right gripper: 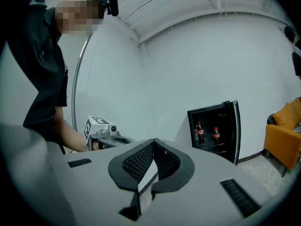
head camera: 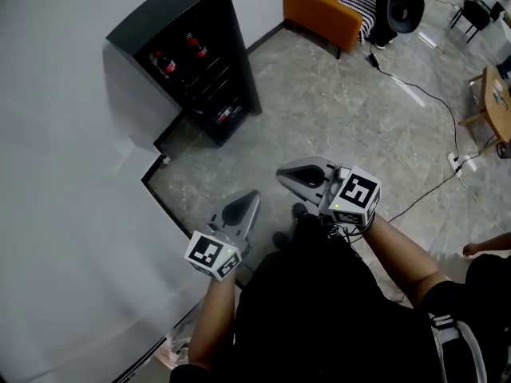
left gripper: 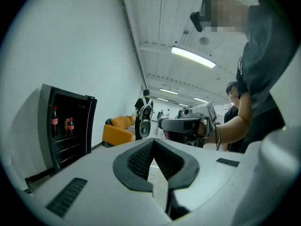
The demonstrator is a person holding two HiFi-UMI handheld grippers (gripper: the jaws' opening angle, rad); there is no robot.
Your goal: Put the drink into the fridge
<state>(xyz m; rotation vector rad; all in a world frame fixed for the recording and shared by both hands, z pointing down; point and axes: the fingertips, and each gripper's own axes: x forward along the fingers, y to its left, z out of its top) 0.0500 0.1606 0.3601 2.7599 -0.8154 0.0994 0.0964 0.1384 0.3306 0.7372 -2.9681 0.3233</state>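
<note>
A black fridge (head camera: 172, 22) stands against the white wall several steps ahead, its door (head camera: 239, 54) swung open. Cola bottles (head camera: 196, 46) stand on its upper shelf, and more drinks (head camera: 227, 116) sit lower down. My left gripper (head camera: 246, 202) and right gripper (head camera: 289, 174) are held side by side at waist height, pointing toward the fridge. Both are shut with nothing between the jaws. In the left gripper view its tips (left gripper: 153, 142) meet, with the fridge (left gripper: 66, 126) far to the left. In the right gripper view its tips (right gripper: 154, 142) meet, and the bottles (right gripper: 199, 132) show in the fridge (right gripper: 214, 128).
An orange sofa (head camera: 323, 6) stands at the back, with a black cable (head camera: 415, 94) running across the marble floor. A wooden table (head camera: 495, 102) is at the right edge. A person's arm (head camera: 487, 246) shows at the right. A person with a backpack (left gripper: 145, 112) stands far off.
</note>
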